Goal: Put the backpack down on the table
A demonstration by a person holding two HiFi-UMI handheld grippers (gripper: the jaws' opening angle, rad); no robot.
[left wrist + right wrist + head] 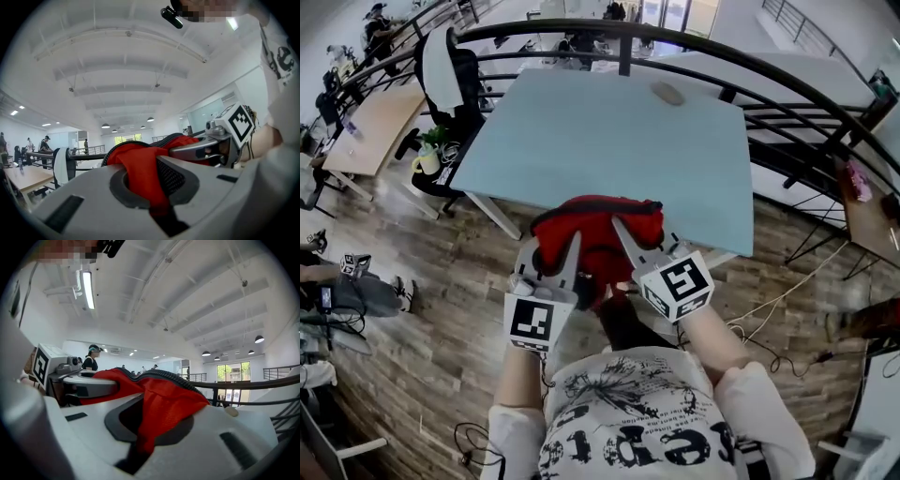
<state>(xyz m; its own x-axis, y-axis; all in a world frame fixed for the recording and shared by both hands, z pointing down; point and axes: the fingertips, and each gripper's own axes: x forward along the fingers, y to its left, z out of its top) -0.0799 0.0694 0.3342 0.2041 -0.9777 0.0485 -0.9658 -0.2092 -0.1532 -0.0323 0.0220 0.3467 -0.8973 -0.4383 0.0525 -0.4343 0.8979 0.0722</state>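
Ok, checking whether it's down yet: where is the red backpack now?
In the head view, the backpack is at centre, gripped by the left claw and right claw, at the near edge of the table.

The pale blue tabletop (581, 141) is rectangular and stands on slanted white legs over a wood-plank floor (441, 356). 1 small, flat, greyish oval object (667, 92) lies on it near the far edge, toward the right corner; what it is cannot be told.

Both held level, left gripper (568, 253) and right gripper (627, 238) side by side at near edge of backpack (598, 223), jaws pinching its red fabric, forearms (724, 342) outstretched
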